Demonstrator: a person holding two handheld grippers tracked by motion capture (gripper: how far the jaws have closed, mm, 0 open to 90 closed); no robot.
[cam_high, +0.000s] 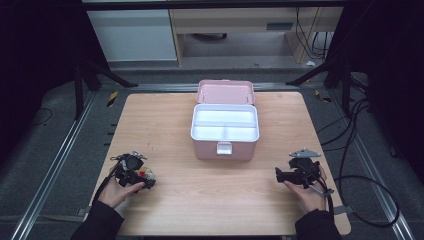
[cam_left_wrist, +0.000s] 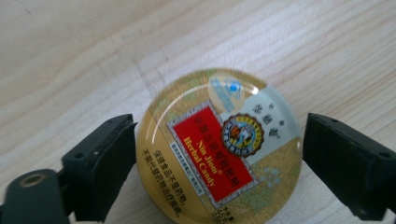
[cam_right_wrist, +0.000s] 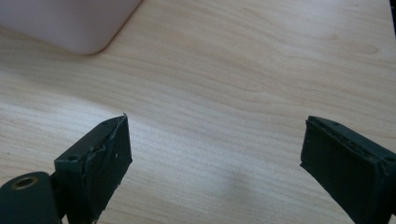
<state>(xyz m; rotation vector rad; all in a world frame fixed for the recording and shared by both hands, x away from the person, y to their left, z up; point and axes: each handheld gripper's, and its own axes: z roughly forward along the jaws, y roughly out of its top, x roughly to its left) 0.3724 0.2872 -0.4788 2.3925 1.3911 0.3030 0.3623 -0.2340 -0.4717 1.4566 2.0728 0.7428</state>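
The left tongs stand spread around a round herbal candy tin, which lies flat on the wooden bench between the 2 black jaws; the left jaw sits at the tin's rim, touching or just short of it, while the right jaw stands a little apart from the rim; the tin is not pinched. Its gold lid faces up, with a red label reading "Nin Jiom Herbal Candy" and a round emblem beside it; in the high view the tin shows as a small red and yellow patch just ahead of the left tongs, held in the person's left hand near the bench's near-left corner.

The right tongs are spread wide over bare bench, holding nothing; a rounded corner of the pink storage box lies beyond them, up and to their left. In the high view the right tongs rest in the right hand, well apart from the left tongs; the open pink storage box, with its white 3-compartment tray and its lid tipped back, stands beyond and between both tongs.
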